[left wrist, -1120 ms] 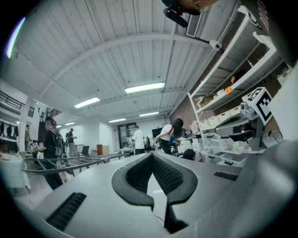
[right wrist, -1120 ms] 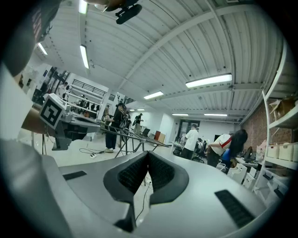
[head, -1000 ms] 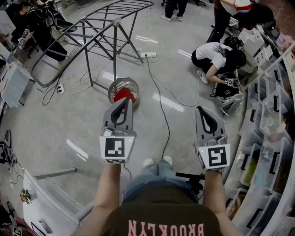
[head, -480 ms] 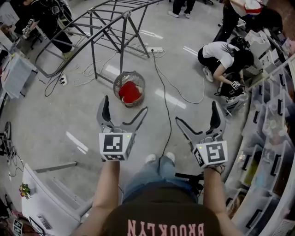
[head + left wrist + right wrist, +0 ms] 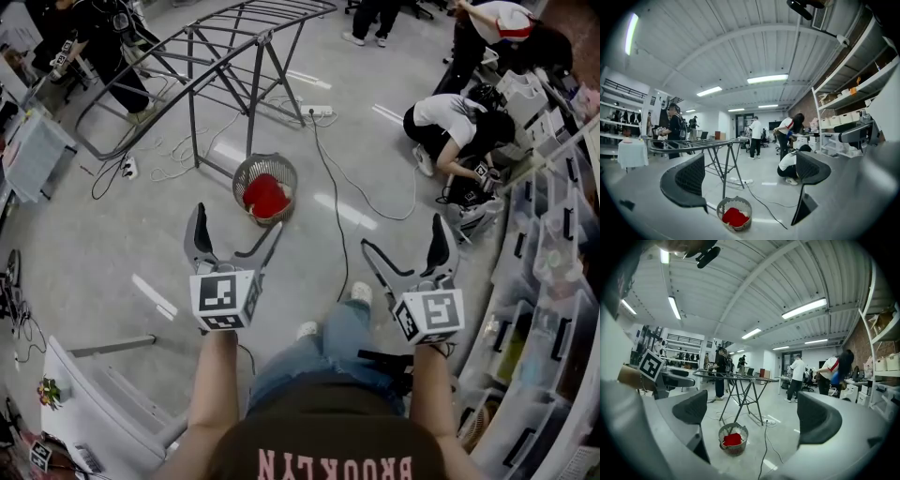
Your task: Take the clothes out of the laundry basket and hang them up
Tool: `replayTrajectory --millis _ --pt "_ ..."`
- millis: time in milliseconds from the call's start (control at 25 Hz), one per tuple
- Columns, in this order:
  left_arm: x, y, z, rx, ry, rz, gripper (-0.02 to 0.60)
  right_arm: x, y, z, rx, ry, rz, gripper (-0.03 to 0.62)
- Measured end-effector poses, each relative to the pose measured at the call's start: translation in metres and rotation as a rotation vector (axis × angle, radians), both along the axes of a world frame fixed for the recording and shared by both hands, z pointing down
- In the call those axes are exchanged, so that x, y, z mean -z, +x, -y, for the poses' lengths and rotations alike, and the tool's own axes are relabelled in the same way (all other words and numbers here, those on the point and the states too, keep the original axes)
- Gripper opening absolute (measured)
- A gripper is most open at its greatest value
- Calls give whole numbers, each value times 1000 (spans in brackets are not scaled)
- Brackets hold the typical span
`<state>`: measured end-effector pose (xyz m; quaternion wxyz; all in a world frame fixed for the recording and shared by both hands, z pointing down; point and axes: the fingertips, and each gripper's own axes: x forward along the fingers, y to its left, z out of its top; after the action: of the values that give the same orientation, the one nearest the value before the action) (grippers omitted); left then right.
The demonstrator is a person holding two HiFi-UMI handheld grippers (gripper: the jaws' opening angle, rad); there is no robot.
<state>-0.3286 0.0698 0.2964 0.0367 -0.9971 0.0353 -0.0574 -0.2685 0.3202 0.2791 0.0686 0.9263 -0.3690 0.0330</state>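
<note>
Drying rack [image 5: 193,94] cut off at top edge.

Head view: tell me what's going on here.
A person holds a claw in each hand, the left claw and right claw, aimed at a laundry basket beside a drying rack. Both claws' jaws have just been opening and stand wide apart, empty. A red garment lies in the basket; nothing is hung yet.

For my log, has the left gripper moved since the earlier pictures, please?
Yes: the left gripper, earlier overlapping the laundry basket, now sits below it, jaws just opened, nothing between.
</note>
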Motion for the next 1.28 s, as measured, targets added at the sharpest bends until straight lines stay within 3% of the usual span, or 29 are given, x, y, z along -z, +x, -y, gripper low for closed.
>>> replayTrajectory --millis 360,560,760,960,1280 --pt "-1 -3 30 74 13 -6 572 4 16 40 115 -31 -26 574" --pt "-12 -2 54 124 17 34 571 -1 41 68 141 -47 -40 574" --pt "-24 -4 93 199 6 72 571 -16 61 118 233 -60 -34 572" --pt "-33 22 131 224 -11 111 571 -30 98 161 266 -74 12 571" --pt "-39 97 188 234 -13 150 571 -34 179 222 308 -68 52 571"
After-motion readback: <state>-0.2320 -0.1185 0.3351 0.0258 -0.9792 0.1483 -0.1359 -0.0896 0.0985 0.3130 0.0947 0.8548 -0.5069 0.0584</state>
